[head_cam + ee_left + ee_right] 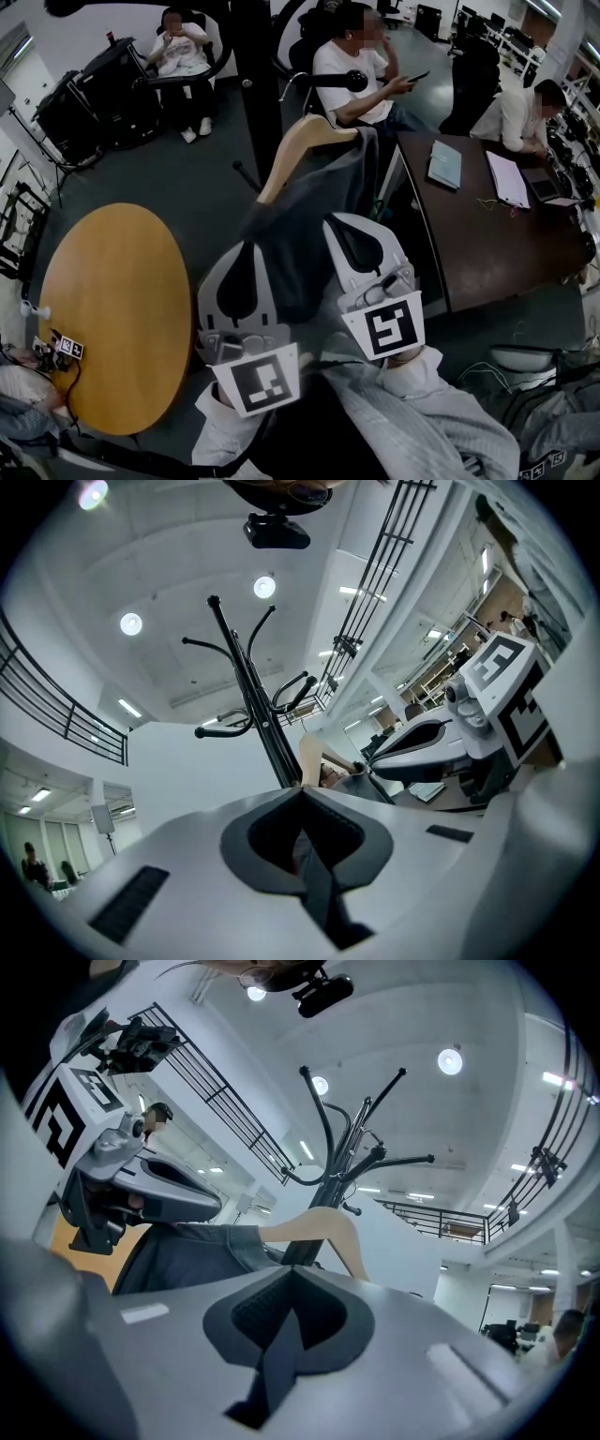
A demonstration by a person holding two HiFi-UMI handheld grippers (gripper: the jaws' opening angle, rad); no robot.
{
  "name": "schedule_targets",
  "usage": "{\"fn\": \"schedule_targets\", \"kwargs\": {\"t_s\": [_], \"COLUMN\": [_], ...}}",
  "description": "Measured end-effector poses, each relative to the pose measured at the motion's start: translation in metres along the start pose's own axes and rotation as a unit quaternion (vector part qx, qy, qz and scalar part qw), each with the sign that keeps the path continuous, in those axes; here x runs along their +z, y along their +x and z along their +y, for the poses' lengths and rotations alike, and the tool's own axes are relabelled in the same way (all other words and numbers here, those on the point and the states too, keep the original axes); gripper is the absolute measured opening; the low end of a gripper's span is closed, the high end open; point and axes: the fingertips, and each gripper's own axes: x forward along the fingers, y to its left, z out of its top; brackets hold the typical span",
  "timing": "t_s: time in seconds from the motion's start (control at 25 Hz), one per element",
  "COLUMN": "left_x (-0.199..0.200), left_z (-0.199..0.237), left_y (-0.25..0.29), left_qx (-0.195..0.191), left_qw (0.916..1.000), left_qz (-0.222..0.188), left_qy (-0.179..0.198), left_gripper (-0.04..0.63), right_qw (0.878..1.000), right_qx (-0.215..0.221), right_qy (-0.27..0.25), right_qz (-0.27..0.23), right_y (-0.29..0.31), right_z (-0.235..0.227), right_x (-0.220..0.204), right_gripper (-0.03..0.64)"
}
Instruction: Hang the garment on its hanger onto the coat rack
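Open office, table [112,309] at left, rack [255,94] ahead. Your left gripper [302,794] and right gripper [291,1274] are both pressed together, pinching the garment [300,244]. It's lifted on its hanger [300,145] near the rack. It's not hooked yet, so the hanging is left.

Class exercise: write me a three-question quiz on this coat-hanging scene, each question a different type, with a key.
1. True or false: the left gripper and the right gripper both stand wide open.
2. Which stands at the head view's left? A. round tan wooden table B. green sofa C. red ladder
3. Fill in: the pale hanger carrying the dark grey garment, near the black metal coat rack, is made of ____.
Key: 1 false, both are shut on the garment; 2 A; 3 wood.
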Motion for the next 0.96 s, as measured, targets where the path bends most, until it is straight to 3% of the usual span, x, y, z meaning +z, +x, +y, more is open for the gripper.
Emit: {"fn": "schedule_targets", "kwargs": {"t_s": [0.96], "left_x": [-0.02], "left_z": [0.0], "left_y": [0.006], "left_qx": [-0.003], "left_qw": [0.9995], "left_qz": [0.028], "left_qy": [-0.011], "left_gripper": [0.005], "right_qw": [1.0], "right_qx": [0.018], "right_qy": [-0.02], "right_qz": [0.012], "right_y": [0.011], "right_z": [0.01], "right_x": [-0.006], "right_gripper": [0.0]}}
